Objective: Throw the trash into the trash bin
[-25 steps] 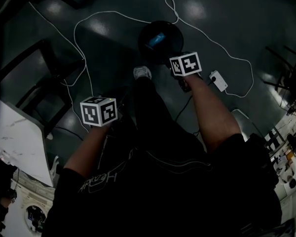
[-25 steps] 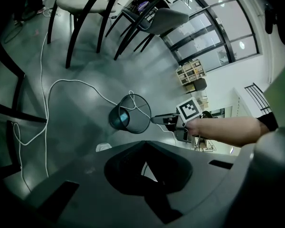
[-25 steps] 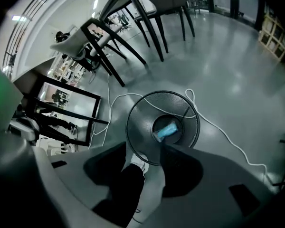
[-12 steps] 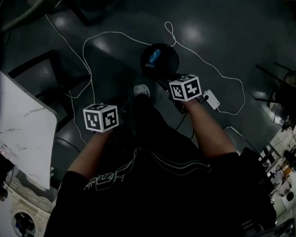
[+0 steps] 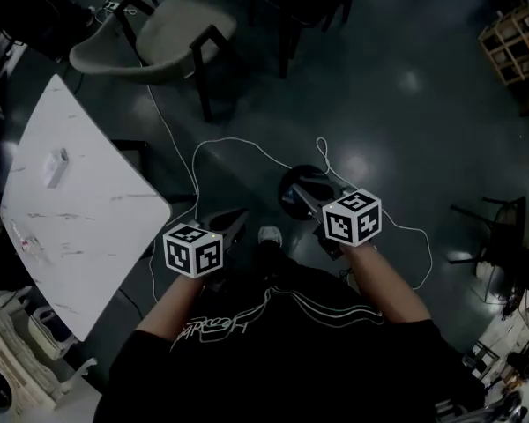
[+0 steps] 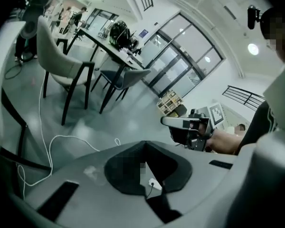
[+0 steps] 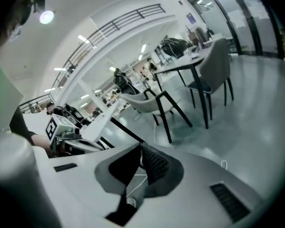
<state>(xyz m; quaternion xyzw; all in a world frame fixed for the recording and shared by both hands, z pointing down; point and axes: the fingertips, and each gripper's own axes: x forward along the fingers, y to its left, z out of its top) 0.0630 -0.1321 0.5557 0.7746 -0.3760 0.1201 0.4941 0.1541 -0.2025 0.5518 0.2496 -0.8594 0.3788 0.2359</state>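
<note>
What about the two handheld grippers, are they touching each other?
Apart. The head view shows floor and a shoe between the left gripper and the right gripper; the left gripper view shows the right one off to its side.

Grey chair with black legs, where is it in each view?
Head view: grey chair, upper left, beyond the white table.
Left gripper view: the chair, upper left.
Right gripper view: the chair, centre.
Shared landmark: white cable on the floor, in all three.

No text reads clearly (shirt script (image 5: 213, 326) seems too dim)
</note>
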